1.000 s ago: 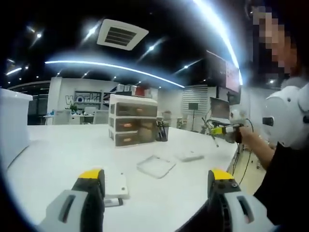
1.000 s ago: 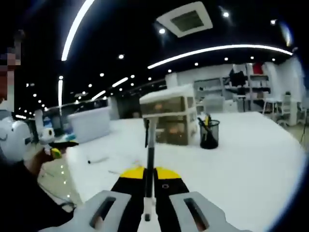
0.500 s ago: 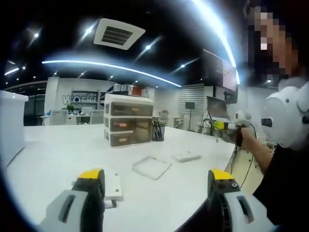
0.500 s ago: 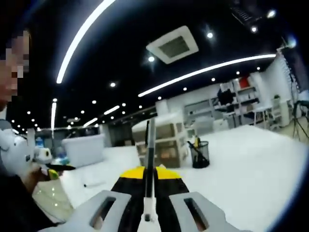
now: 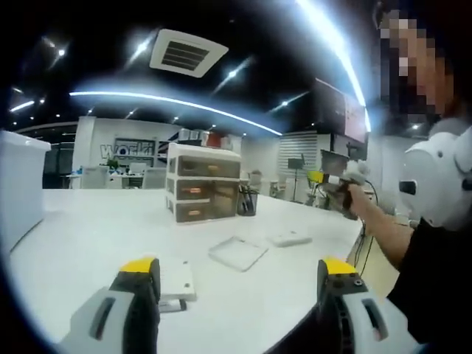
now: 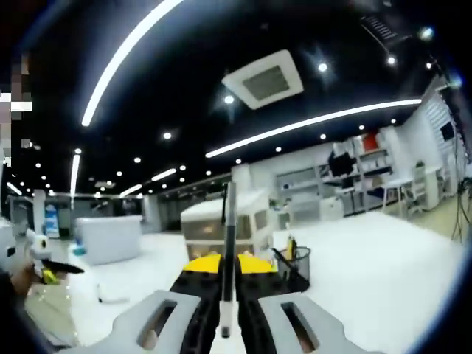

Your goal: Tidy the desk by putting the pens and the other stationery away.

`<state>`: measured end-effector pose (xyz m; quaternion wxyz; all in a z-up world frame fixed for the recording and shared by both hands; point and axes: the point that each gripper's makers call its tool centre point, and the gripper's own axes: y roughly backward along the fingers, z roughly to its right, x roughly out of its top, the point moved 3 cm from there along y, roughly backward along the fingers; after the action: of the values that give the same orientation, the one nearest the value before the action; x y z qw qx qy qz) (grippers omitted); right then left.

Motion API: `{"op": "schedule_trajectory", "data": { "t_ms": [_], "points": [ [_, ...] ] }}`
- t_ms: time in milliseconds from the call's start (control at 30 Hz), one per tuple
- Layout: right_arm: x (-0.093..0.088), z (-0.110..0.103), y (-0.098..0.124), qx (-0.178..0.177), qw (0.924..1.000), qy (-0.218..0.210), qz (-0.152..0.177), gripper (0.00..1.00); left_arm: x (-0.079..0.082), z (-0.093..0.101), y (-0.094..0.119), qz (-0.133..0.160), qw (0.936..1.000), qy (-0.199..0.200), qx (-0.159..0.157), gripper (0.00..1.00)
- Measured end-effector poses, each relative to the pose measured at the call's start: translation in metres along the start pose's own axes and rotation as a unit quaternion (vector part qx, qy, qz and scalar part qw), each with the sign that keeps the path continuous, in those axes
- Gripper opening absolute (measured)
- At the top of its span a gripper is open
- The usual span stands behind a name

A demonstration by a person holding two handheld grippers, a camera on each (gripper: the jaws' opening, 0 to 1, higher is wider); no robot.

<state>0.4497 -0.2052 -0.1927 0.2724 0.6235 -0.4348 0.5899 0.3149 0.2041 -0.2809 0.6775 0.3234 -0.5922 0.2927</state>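
Observation:
My right gripper (image 6: 227,271) is shut on a slim grey pen (image 6: 229,221) that stands straight up between its yellow-tipped jaws. Behind the pen sit a white drawer unit (image 6: 214,225) and a black mesh pen holder (image 6: 293,264) with pens in it. My left gripper (image 5: 237,295) hangs open low over the white desk (image 5: 88,228), nothing between its jaws. In the left gripper view the drawer unit (image 5: 201,192) and pen holder (image 5: 247,200) stand at the desk's far side, and the right gripper (image 5: 333,181) is held up at the right by a hand.
A clear flat lid (image 5: 237,253), a white flat piece (image 5: 289,238) and a white block (image 5: 178,280) lie on the desk nearer me. A large white bin (image 6: 108,238) stands at the left. The left gripper (image 6: 44,267) shows at the far left, with a small item (image 6: 109,298) near it.
The right gripper has lifted with the pen and come closer to the drawer unit and pen holder, its view tilting up. The left gripper has barely moved.

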Motion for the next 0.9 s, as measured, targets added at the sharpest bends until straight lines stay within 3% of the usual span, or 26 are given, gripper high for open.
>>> {"op": "schedule_trajectory", "data": {
  "t_ms": [400, 900],
  "points": [
    [0.028, 0.032, -0.074, -0.011, 0.9990, 0.043, -0.001, 0.04, -0.001, -0.006, 0.005, 0.007, 0.9999, 0.006, 0.007, 0.87],
    [0.021, 0.080, -0.158, -0.053, 0.9979, 0.034, -0.013, 0.05, 0.000, -0.009, 0.015, 0.012, 0.9997, 0.006, 0.019, 0.87]
  ]
}}
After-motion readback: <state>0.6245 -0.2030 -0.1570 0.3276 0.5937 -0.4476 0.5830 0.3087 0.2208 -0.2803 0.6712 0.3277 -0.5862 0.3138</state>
